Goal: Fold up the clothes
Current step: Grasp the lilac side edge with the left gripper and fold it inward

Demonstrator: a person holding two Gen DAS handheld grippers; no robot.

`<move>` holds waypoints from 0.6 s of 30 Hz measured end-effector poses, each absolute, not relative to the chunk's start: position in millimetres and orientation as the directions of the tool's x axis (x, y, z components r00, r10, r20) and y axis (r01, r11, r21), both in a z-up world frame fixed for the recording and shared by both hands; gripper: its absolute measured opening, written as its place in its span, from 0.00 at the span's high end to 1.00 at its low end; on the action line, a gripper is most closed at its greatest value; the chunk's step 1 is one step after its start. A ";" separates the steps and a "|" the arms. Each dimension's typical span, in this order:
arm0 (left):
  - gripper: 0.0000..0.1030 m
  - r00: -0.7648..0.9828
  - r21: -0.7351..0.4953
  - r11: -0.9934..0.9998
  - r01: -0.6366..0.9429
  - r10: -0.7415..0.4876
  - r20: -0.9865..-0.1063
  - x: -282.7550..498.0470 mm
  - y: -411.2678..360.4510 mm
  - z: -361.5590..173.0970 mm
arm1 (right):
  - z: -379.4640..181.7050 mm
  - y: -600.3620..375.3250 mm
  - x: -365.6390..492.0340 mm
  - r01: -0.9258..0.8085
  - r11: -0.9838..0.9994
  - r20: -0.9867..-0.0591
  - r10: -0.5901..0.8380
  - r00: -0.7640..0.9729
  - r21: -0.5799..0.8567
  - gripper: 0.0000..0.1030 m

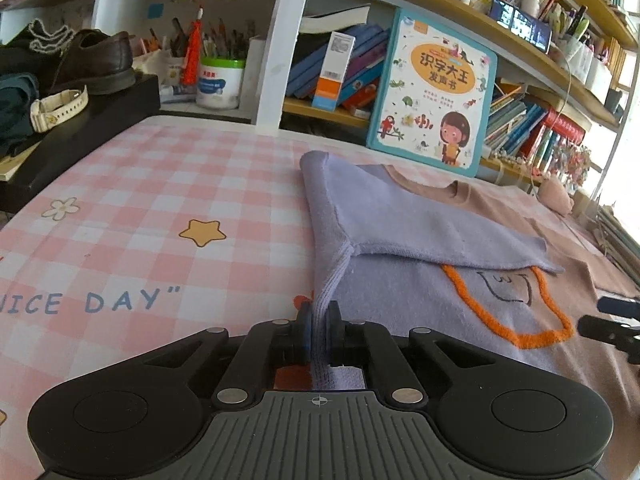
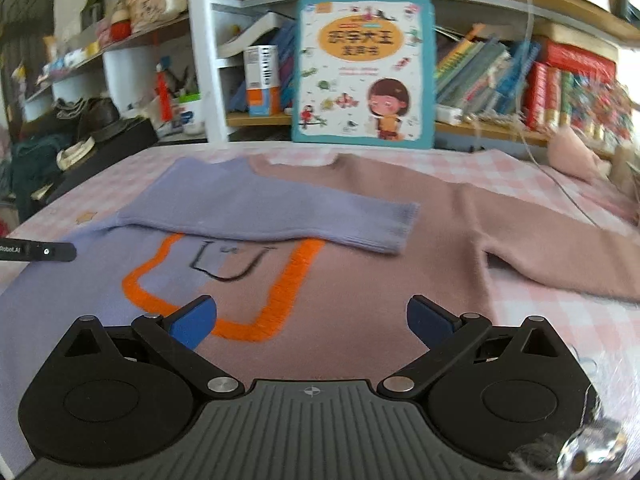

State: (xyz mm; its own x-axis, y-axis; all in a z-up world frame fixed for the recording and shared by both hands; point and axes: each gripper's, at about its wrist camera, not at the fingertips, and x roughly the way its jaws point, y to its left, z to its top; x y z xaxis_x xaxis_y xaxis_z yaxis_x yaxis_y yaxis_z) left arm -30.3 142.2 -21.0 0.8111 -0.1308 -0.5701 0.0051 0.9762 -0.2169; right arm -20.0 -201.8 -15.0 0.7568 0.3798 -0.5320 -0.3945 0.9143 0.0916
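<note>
A lilac and dusty-pink sweater (image 2: 360, 280) with an orange outline lies flat on the pink checked cloth. Its lilac sleeve (image 2: 264, 212) is folded across the chest. The pink sleeve (image 2: 560, 256) stretches out to the right. My left gripper (image 1: 319, 320) is shut on the lilac side edge of the sweater (image 1: 400, 300), and the knit runs up between its pads. My right gripper (image 2: 312, 320) hovers open over the sweater's lower middle with nothing between its blue pads (image 2: 192, 322). Its tips also show at the right edge of the left wrist view, right gripper (image 1: 612, 320).
A children's picture book (image 2: 364, 68) leans against crowded bookshelves (image 2: 520, 80) behind the table. At the left sit a black box (image 1: 80, 136) with a brown shoe (image 1: 96, 60) and a white watch (image 1: 60, 108). A pink soft thing (image 2: 576, 152) lies at the far right.
</note>
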 end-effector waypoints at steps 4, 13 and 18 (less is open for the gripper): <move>0.94 0.812 -0.231 0.973 -0.007 -0.129 -0.570 -29.7 145.7 -21.2 | -13.9 -220.7 -28.8 -0.375 0.922 -0.535 0.364 0.762 0.095 0.01; 0.91 0.814 -0.208 0.978 -0.026 -0.100 -0.573 -28.2 144.6 -20.4 | -12.4 -258.8 -46.1 -0.307 0.944 -0.515 0.325 0.793 0.123 0.01; 0.84 0.836 -0.128 0.991 -0.029 -0.046 -0.547 -36.1 134.6 -6.3 | -15.8 -271.8 -47.1 -0.265 0.955 -0.514 0.295 0.806 0.133 0.01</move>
